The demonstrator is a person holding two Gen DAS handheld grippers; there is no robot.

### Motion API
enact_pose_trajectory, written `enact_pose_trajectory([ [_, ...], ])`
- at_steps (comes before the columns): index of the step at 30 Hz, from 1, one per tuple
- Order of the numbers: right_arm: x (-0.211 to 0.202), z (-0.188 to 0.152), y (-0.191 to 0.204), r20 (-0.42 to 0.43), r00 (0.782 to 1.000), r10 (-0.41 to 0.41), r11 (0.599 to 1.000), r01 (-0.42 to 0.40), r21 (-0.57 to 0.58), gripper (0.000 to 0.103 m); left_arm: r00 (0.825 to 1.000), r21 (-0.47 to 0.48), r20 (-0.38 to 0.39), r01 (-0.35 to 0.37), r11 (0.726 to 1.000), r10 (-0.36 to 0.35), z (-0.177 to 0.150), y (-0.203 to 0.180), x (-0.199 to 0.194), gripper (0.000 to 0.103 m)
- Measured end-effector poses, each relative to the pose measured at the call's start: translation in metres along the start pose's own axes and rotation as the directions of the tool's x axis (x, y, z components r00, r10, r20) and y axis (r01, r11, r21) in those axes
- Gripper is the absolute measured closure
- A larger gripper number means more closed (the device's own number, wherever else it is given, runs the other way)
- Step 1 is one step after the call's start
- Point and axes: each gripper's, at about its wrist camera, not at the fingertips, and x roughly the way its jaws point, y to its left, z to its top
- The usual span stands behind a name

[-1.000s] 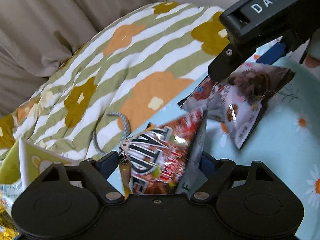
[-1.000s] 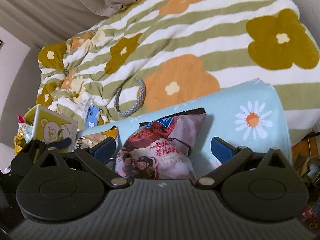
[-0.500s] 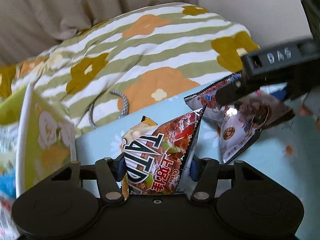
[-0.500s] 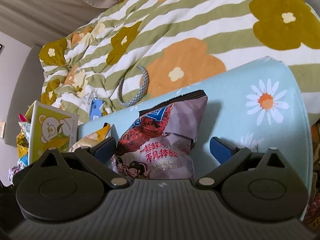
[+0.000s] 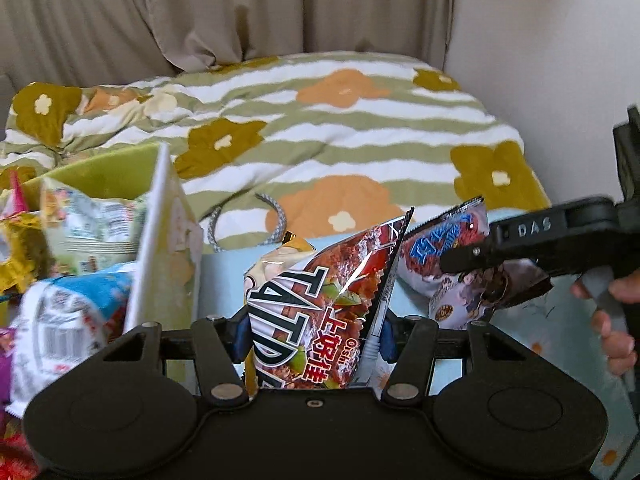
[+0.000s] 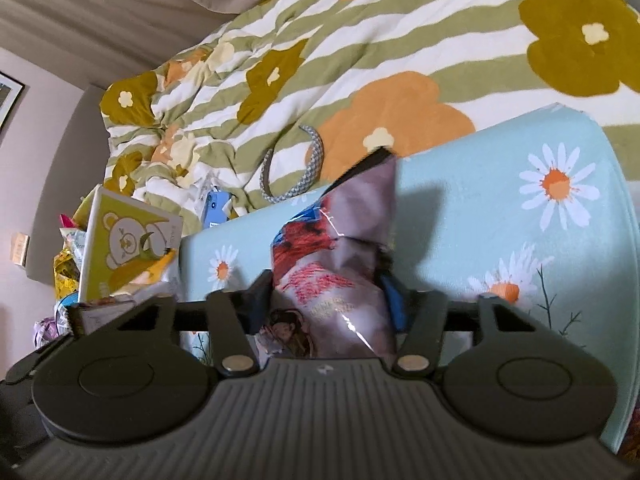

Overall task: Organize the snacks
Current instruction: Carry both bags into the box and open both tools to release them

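Left gripper (image 5: 314, 330) is pinching the red chip bag (image 5: 320, 304) above the daisy cloth (image 6: 500, 208). Right gripper (image 6: 326, 304) has just been closing and now squeezes the purple snack bag (image 6: 340, 272) there too.

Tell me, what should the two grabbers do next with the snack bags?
Probably lift both bags and carry them to the green basket. The left gripper pinches the red chip bag, and the right gripper, whose jaws have just closed, squeezes the purple snack bag over the daisy cloth.
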Motion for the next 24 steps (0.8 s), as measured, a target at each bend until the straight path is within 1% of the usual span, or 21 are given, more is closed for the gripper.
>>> enact_pose_trajectory([
  [5, -0.023, -0.009, 0.018, 0.052, 0.999, 0.011, 0.999, -0.010, -0.034, 0.036, 0.996, -0.053, 0.085, 0.014, 0.998, -0.009, 0.000, 0.013, -0.043, 0.042],
  [7, -0.036, -0.013, 0.029, 0.084, 0.996, 0.019, 0.999, -0.014, -0.051, 0.036, 0.992, -0.069, 0.126, 0.017, 0.997, -0.008, 0.000, 0.020, -0.063, 0.042],
  [11, -0.065, -0.022, 0.057, 0.143, 0.988, 0.057, 0.996, -0.046, -0.077, 0.036, 0.977, -0.100, 0.214, 0.024, 0.995, -0.003, -0.003, 0.038, -0.105, 0.042],
  [16, -0.097, -0.041, 0.108, 0.220, 0.968, 0.118, 0.988, -0.092, -0.125, 0.036, 0.952, -0.132, 0.307, 0.031, 0.991, 0.011, -0.010, 0.074, -0.151, 0.042],
  [19, -0.112, -0.056, 0.145, 0.260, 0.952, 0.164, 0.981, -0.129, -0.148, 0.036, 0.941, -0.138, 0.337, 0.034, 0.990, 0.014, -0.012, 0.100, -0.173, 0.042],
  [24, -0.119, -0.076, 0.208, 0.302, 0.929, 0.213, 0.970, -0.164, -0.181, 0.036, 0.918, -0.155, 0.394, 0.021, 0.988, 0.043, -0.009, 0.153, -0.202, 0.041],
])
